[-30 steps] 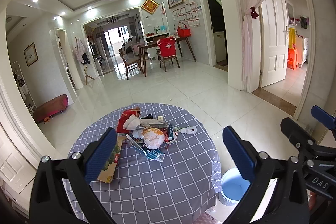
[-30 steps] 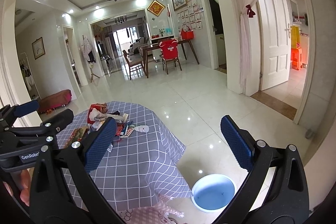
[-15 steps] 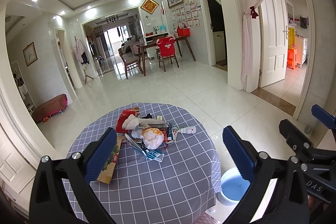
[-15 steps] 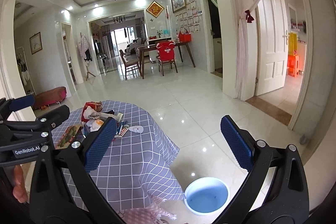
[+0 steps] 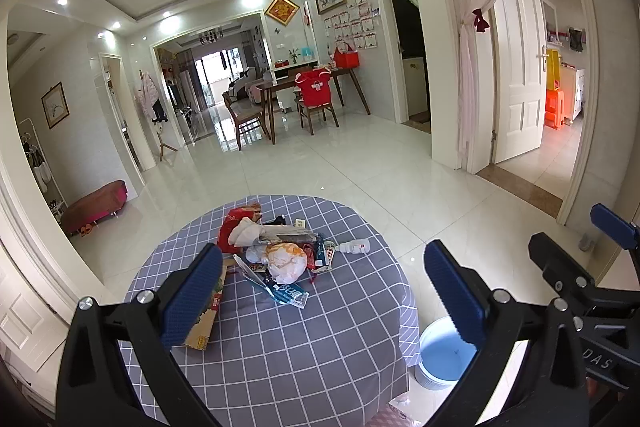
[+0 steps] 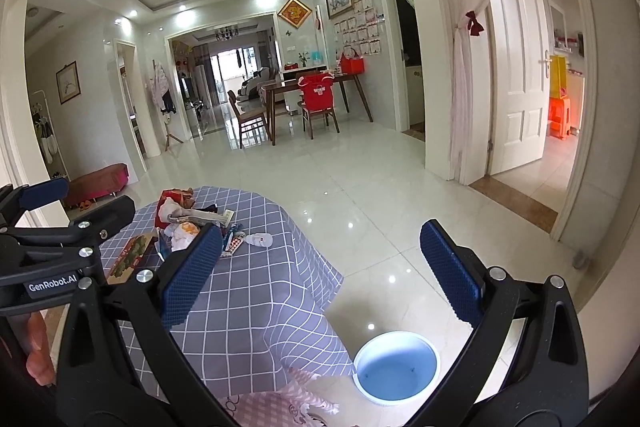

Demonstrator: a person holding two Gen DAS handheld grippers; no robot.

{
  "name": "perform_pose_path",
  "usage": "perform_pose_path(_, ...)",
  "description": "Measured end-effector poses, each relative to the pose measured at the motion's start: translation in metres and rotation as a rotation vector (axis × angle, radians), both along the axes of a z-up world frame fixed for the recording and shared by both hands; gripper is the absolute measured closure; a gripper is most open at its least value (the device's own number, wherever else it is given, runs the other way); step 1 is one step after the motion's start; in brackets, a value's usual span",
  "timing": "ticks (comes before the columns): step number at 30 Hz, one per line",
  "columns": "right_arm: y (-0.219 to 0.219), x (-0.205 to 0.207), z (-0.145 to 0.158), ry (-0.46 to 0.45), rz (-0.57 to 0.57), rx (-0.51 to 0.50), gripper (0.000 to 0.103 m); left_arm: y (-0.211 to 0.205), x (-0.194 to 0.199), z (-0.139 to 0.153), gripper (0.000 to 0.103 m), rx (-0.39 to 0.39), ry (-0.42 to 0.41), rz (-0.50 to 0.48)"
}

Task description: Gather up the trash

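A pile of trash [image 5: 276,247] lies on a round table with a grey checked cloth [image 5: 304,339]: red wrappers, crumpled white and orange bags, a flat cardboard box [image 5: 208,315], a small white bottle [image 5: 354,247]. The pile shows too in the right wrist view [image 6: 188,223]. A white bin with a blue liner [image 6: 394,367] stands on the floor right of the table; it also shows in the left wrist view [image 5: 442,355]. My left gripper [image 5: 320,299] is open and empty above the table's near side. My right gripper [image 6: 320,275] is open and empty over the table's right edge.
Glossy white tile floor [image 5: 360,179] spreads beyond the table. A dining table with chairs [image 5: 304,99] stands far back. A white door [image 5: 520,67] stands open at the right. A low red bench [image 5: 96,203] sits at the left wall.
The right gripper has shifted a little to the right and forward, so the table and bin sit further left and lower in its view. The left gripper has hardly moved.
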State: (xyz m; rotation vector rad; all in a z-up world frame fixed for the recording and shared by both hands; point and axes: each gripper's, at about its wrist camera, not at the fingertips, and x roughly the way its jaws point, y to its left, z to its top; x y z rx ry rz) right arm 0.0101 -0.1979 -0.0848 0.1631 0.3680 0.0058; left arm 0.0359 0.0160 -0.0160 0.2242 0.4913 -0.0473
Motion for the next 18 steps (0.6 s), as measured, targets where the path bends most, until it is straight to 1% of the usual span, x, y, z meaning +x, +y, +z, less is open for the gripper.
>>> perform_pose_path(18, 0.002, 0.012, -0.009, 0.033, 0.02, 0.021, 0.006, -0.001, 0.002, -0.011, 0.004, 0.009, 0.014, 0.007)
